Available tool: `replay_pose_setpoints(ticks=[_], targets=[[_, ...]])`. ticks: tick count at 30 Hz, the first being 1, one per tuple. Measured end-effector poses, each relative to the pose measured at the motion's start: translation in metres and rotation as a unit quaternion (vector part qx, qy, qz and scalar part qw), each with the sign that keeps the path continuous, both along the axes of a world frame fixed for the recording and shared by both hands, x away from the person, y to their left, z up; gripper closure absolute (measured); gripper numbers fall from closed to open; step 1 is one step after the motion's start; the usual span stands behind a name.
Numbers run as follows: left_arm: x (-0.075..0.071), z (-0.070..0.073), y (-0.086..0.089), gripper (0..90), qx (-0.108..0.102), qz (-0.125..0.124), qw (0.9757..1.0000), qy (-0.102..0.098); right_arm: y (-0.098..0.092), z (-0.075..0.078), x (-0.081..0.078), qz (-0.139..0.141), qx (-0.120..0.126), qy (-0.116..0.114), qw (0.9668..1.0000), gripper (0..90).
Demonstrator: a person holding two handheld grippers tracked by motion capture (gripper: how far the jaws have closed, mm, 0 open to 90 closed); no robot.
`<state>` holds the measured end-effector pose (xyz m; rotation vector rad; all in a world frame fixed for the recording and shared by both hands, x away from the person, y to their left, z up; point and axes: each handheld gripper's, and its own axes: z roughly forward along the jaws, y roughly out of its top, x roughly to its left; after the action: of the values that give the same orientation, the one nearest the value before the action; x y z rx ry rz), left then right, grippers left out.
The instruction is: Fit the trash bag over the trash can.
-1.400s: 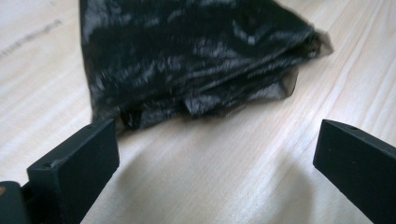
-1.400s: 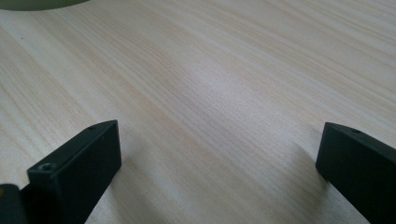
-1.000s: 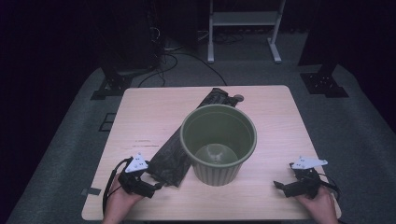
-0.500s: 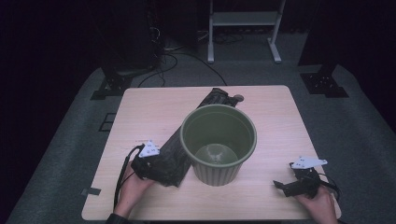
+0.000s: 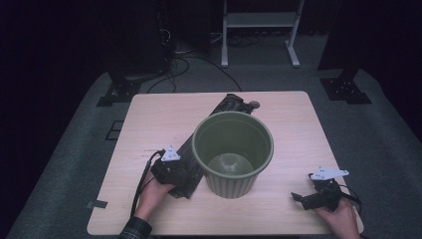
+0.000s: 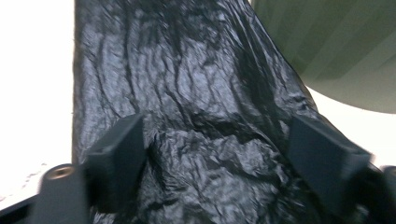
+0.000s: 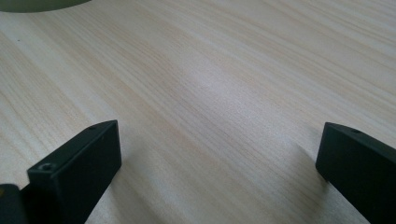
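We are at the grasping step: our left gripper [image 5: 180,174] has come onto the near end of the black bin bag [image 5: 211,130], and its jaws have just been closing with the crumpled plastic between them. In the left gripper view the two pads [image 6: 119,156] stand either side of a ridge of film; the left pad seems to touch it, while we cannot tell that the right one presses yet, so we judge the bag bracketed rather than pinched. Next, as we see it, the jaws must finish closing on a good bunch of film, then lift it toward the mouth of the bin, presumably to line it.

The bin bag is glossy, wrinkled and folded into a long flat strip. It lies on the bench [image 5: 149,119] diagonally, from near our left hand up past the left side of the green ribbed waste bin [image 5: 232,152] to the far edge, touching or just beside the bin's wall. The bin stands upright near the middle of the bench, with nothing in it.

Our right gripper [image 7: 219,163] rests low at the near right corner, jaws wide apart over bare wood, holding nothing, well apart from the bin.
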<state>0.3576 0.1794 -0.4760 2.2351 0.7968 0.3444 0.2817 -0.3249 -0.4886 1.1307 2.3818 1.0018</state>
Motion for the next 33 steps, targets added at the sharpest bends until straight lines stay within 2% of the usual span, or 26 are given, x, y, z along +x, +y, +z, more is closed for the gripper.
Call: replay_pose_setpoints(ticks=[3, 7, 9, 10, 14, 24, 28, 33], targets=[[-0.001, 0.002, 0.0, 37.1, -0.003, -0.008, 1.0, -0.005, 0.0, 0.0, 0.0, 0.0, 0.0, 0.0, 1.0, 0.0], [-0.003, 0.004, 0.002, 71.0, -0.002, -0.019, 0.9998, -0.001, 0.0, 0.0, 0.0, 0.0, 0.0, 0.0, 1.0, 0.0], [-0.004, 0.005, 0.003, 83.7, 0.006, -0.025, 0.9997, 0.0, 0.0, 0.0, 0.0, 0.0, 0.0, 0.0, 1.0, 0.0], [-0.005, 0.006, 0.003, 86.5, 0.011, -0.028, 0.9996, -0.001, 0.0, 0.0, 0.0, 0.0, 0.0, 0.0, 1.0, 0.0], [-0.012, 0.008, 0.007, 87.6, 0.016, -0.033, 0.9993, 0.007, 0.0, 0.0, 0.0, 0.0, 0.0, 0.0, 1.0, 0.0], [-0.051, 0.009, 0.035, 87.5, 0.008, -0.035, 0.9992, 0.017, 0.0, 0.0, 0.0, 0.0, 0.0, 0.0, 1.0, 0.0], [-0.069, 0.009, 0.047, 87.5, -0.006, -0.038, 0.9991, 0.016, 0.0, 0.0, 0.0, 0.0, 0.0, 0.0, 1.0, 0.0], [-0.084, 0.006, 0.055, 87.4, -0.004, -0.041, 0.9989, 0.02, 0.0, 0.0, 0.0, 0.0, 0.0, 0.0, 1.0, 0.0]])
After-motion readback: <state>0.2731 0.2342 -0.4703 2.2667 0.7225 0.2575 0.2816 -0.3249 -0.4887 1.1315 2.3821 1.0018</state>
